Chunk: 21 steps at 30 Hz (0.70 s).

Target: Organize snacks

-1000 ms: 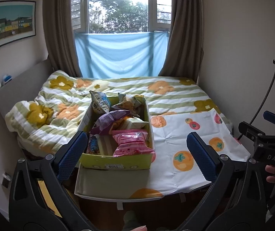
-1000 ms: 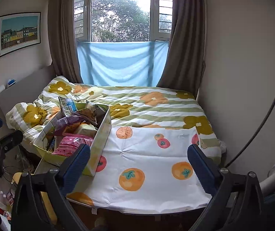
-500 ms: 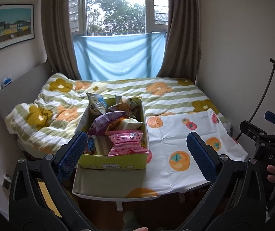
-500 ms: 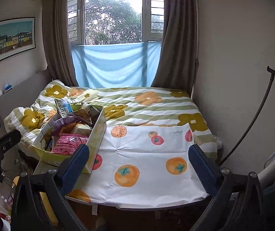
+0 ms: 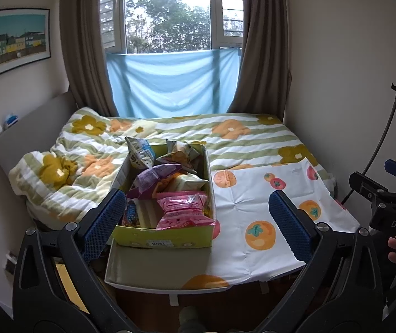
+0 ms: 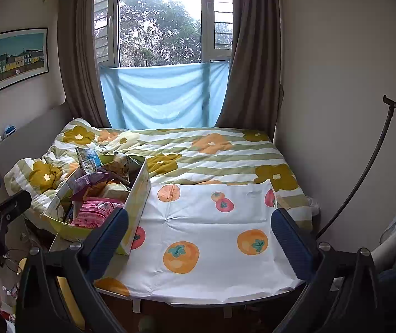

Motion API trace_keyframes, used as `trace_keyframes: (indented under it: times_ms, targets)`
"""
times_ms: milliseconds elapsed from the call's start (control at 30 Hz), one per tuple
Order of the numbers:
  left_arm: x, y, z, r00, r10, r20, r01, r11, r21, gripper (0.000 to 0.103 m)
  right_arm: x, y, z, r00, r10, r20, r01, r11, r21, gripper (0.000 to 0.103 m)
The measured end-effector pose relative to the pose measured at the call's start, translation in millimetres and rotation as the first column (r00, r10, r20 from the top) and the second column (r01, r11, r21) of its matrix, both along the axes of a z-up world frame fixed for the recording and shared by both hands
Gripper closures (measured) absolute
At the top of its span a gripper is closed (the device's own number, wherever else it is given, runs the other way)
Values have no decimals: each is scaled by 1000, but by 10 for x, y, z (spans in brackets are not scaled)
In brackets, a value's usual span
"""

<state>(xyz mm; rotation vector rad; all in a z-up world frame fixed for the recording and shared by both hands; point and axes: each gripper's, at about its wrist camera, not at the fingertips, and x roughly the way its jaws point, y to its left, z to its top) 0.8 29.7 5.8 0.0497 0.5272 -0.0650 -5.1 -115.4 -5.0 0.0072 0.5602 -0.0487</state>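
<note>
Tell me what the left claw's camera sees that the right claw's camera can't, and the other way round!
Only the left view shows the white label on the snack box's near end, and the right claw's black body at the side. Only the right view shows the box's long outer side and the left claw's body. Both show the snack box, the pink packet, the fruit-print sheet and the window.

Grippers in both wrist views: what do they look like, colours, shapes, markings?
Both match. The left gripper and right gripper have black angular arms with triangular cut-outs and silver pivot bolts. The fingers end in dark blue, dot-textured pads. Seen side-on at the right edge of the left view, the right one shows a blue tip and white "DAS" lettering. No cables or sleeves visible.
</note>
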Motion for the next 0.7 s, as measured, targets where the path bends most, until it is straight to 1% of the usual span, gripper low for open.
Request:
trace_keyframes:
  times_ms: [700]
  targets:
    - [-24, 58, -28, 1000, -8, -9, 8, 1000, -15, 0, -48, 19, 7, 1000, -19, -1, 19, 1000, -7, 1]
